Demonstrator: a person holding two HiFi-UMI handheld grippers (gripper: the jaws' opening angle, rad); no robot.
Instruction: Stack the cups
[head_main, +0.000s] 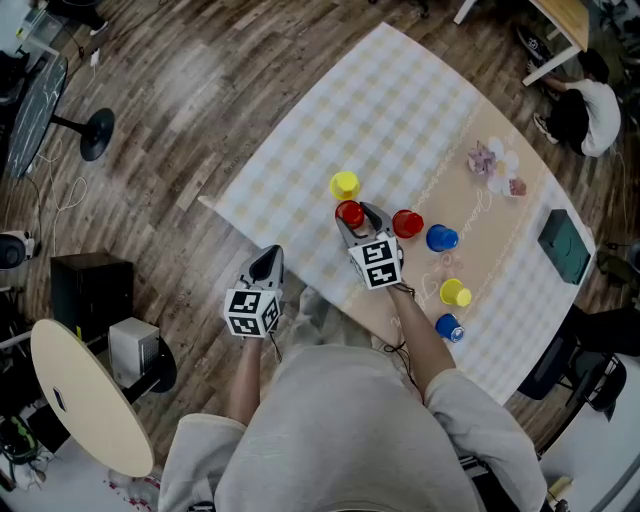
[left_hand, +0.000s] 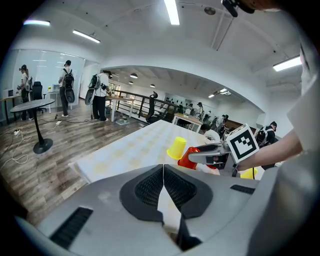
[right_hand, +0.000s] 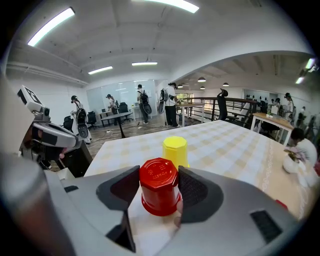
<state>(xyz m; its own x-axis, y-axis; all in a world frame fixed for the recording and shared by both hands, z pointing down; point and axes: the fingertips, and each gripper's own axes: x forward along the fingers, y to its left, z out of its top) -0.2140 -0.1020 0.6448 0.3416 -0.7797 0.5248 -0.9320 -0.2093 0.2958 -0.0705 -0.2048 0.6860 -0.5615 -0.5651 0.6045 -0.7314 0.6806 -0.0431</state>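
Observation:
An upside-down red cup (right_hand: 159, 186) stands between the jaws of my right gripper (right_hand: 158, 190), which presses on both of its sides. In the head view this red cup (head_main: 349, 213) and the right gripper (head_main: 355, 214) are near the table's front edge. An upside-down yellow cup (head_main: 345, 185) (right_hand: 175, 149) stands just beyond it. To the right are a second red cup (head_main: 407, 223), a blue cup (head_main: 441, 238), another yellow cup (head_main: 455, 293) and another blue cup (head_main: 450, 328). My left gripper (head_main: 268, 256) (left_hand: 162, 176) is shut and empty, off the table's near-left corner.
The checked table (head_main: 400, 110) carries a small pile of pink and white things (head_main: 497, 166) and a dark green flat item (head_main: 563, 246) at the right. A round side table (head_main: 88, 400), a black box (head_main: 90, 290) and a seated person (head_main: 590, 100) surround it.

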